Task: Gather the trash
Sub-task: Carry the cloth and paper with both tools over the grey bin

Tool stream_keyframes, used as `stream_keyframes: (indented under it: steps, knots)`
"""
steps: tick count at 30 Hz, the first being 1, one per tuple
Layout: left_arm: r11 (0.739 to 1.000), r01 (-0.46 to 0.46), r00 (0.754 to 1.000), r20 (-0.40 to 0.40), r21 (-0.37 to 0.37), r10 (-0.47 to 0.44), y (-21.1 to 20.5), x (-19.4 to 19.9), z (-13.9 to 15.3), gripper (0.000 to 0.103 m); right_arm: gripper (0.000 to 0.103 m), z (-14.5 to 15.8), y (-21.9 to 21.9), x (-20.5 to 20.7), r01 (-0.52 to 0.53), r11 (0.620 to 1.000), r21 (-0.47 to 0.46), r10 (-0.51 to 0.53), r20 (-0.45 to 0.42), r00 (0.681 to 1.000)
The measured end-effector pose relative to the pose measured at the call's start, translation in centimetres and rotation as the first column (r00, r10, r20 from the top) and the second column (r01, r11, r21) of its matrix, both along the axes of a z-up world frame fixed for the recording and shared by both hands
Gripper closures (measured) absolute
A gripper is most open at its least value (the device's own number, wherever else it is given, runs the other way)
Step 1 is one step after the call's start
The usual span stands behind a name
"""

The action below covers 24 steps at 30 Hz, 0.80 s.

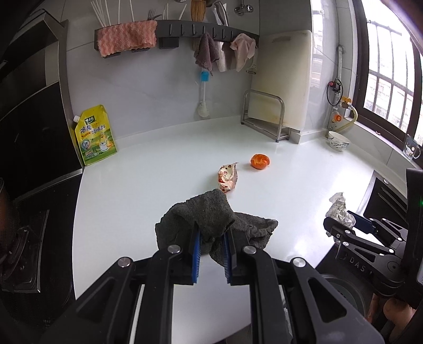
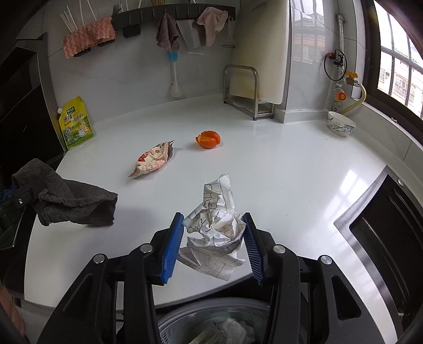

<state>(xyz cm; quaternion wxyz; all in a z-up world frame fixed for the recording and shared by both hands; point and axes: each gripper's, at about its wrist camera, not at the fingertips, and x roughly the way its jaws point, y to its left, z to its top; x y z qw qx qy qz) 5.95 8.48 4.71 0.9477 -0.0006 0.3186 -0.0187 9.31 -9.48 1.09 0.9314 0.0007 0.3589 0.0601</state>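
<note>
**Crumpled paper clamped over the bin, cloth held at the surface edge**

Crumpled white paper (image 2: 215,232) printed with a thin grid sits between the blue pads (image 2: 173,246) of the right hand-held gripper (image 2: 214,247), both pads pressing its sides, above the near edge of the white surface (image 2: 290,172). Below that edge a round grey bin (image 2: 211,317) shows, with pale scraps inside. The left hand-held gripper (image 1: 211,254) is clenched on a dark grey cloth (image 1: 211,219), which bunches over its fingertips and droops to the right, hanging just above the surface near its left front edge.

Farther back on the surface lie a red-and-cream snack wrapper (image 2: 153,160) and, just beyond it to the right, an orange peel (image 2: 208,139); the two are near each other but apart. A yellow seasoning pouch (image 2: 75,124) leans against the wall at the far left. A metal rack (image 2: 246,92) holds a white cutting board (image 2: 261,50) upright at the back, and a patterned bowl (image 2: 341,127) stands near the window. On the wall a rail (image 2: 171,13) carries a pink cloth (image 2: 88,35), a grey rag (image 2: 166,30) and a pale pink rag (image 2: 212,23).
</note>
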Motion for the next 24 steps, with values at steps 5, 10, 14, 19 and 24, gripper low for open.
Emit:
stream_keyframes:
  steps: [5,10,14,19,24]
  knots:
    - [0.999,0.032,0.999,-0.007,0.003,-0.032,-1.7,-3.0,-0.1,0.089,0.059,-0.1,-1.2,-4.0,0.015,1.000,0.011,-0.015,0.004,1.000]
    - [0.999,0.042,0.999,-0.029,-0.001,-0.042,-3.1,-5.1,-1.3,0.089,0.059,-0.8,-2.9,-7.7,0.069,0.996,0.051,-0.068,-0.010,0.998]
    - [0.998,0.063,0.997,-0.052,-0.009,-0.064,-4.6,-6.4,-2.2,0.089,0.059,-1.6,-4.3,-10.2,0.111,0.991,0.077,-0.109,-0.033,0.993]
    - [0.993,0.117,0.990,-0.073,-0.016,-0.118,-7.2,-8.1,-3.1,0.089,0.059,-2.5,-5.8,-13.2,0.136,0.987,0.081,-0.134,-0.028,0.991]
    - [0.987,0.158,0.983,-0.097,-0.009,-0.158,-9.7,-9.1,-4.6,0.089,0.058,-4.1,-7.8,-16.1,0.158,0.981,0.109,-0.157,-0.013,0.987]
